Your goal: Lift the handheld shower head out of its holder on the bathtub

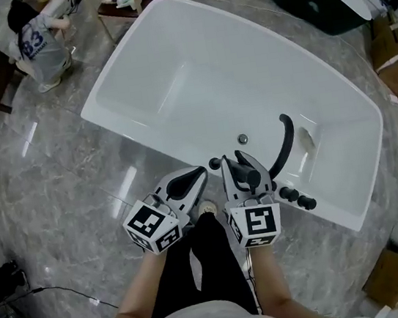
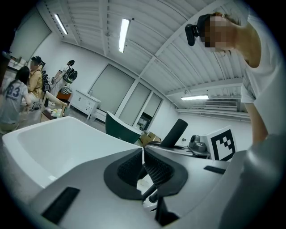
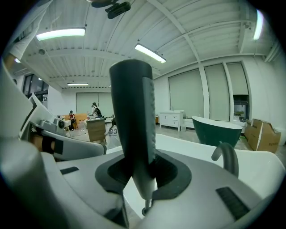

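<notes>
Clamping shower head [image 3: 132, 116], right hand-held gripper [image 3: 144, 173], its base half hidden

Left gripper [image 1: 198, 172]: we hold its jaws together, nothing between.
Right gripper [image 1: 238, 163]: our jaws clamp the shower head [image 3: 133, 125].
Forearms [image 1: 141, 293]: bare, side by side.

Right tool [image 1: 239, 162] on the dark shower head [image 1: 252, 178] over the white bathtub [image 1: 191, 59] rim, left tool [image 1: 200, 173] alongside.
</notes>
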Action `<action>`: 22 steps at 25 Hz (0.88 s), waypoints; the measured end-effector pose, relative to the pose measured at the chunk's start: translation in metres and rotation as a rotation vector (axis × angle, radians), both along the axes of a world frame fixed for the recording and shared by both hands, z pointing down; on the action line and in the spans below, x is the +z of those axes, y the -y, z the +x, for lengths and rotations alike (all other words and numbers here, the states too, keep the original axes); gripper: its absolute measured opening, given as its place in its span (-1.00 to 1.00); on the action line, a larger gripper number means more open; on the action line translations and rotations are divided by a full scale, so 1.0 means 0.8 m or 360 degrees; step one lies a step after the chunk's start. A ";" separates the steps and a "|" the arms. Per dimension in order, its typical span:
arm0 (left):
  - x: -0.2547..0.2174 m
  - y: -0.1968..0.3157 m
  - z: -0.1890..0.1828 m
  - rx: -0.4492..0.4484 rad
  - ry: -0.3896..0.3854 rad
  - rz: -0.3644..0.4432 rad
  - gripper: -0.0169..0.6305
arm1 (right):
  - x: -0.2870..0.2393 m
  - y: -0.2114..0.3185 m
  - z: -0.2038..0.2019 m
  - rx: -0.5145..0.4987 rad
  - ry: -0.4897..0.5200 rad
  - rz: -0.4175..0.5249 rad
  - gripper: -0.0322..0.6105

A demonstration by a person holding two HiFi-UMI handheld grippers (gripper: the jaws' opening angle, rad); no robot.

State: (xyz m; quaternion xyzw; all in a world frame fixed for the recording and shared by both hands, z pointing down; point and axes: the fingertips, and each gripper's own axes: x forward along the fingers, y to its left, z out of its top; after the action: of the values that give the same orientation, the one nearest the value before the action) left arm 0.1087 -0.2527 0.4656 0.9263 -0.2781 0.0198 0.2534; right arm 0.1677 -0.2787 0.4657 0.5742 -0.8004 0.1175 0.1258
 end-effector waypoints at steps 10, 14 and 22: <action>-0.042 -0.020 -0.016 0.0021 0.0008 0.0046 -0.89 | -0.059 -0.015 -0.010 -0.0047 -0.0039 0.0041 -0.53; -0.060 -0.021 -0.013 0.0044 0.0004 0.0087 -0.89 | -0.077 -0.020 -0.016 -0.0088 -0.0056 0.0055 -0.53; -0.114 -0.016 -0.014 0.0037 -0.0033 0.0208 -0.89 | -0.139 -0.023 -0.032 -0.0191 -0.0139 0.0158 -0.53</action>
State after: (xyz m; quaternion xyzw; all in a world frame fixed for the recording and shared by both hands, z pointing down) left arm 0.0975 -0.2396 0.3745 0.9442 -0.2654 -0.0052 0.1950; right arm 0.1420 -0.2603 0.3542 0.5354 -0.8319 0.0449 0.1389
